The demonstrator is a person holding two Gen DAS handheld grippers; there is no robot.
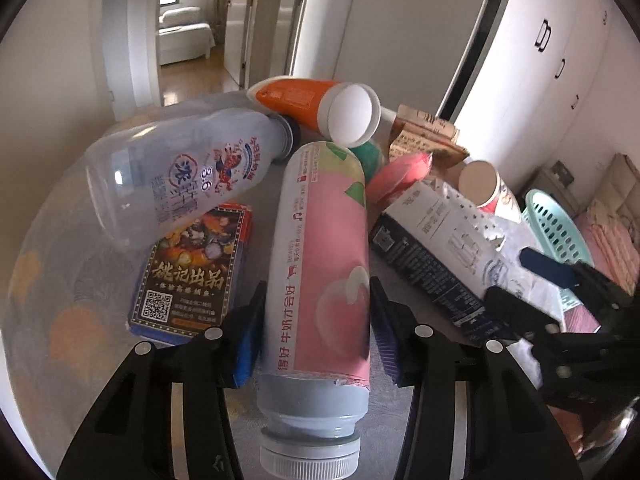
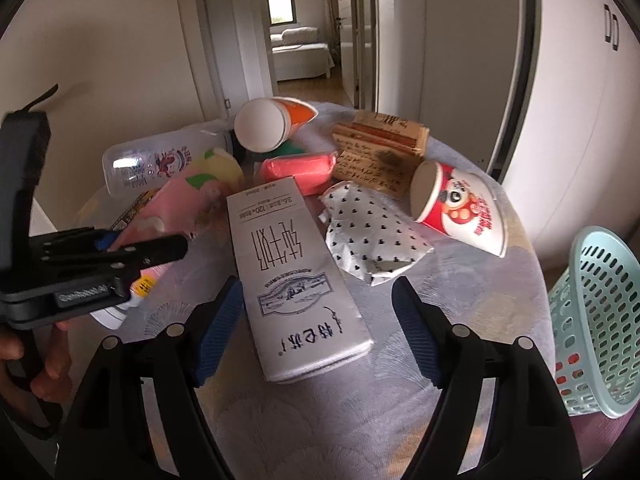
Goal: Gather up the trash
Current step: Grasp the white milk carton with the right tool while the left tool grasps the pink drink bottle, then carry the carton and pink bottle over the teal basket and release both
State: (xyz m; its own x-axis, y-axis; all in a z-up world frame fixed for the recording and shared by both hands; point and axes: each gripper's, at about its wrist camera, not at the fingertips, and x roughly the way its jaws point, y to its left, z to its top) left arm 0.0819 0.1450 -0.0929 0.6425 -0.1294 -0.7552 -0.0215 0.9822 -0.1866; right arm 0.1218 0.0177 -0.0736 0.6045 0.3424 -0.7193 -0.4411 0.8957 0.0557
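Trash [image 2: 304,276] scattered on round table [image 2: 472,304], white wardrobes [image 1: 560,80], open doorway [image 2: 304,40]

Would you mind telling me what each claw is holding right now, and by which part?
The left claw is shut on the pink bottle, gripping its lower body just above the cap end. The right claw is open around the white carton, holding nothing.
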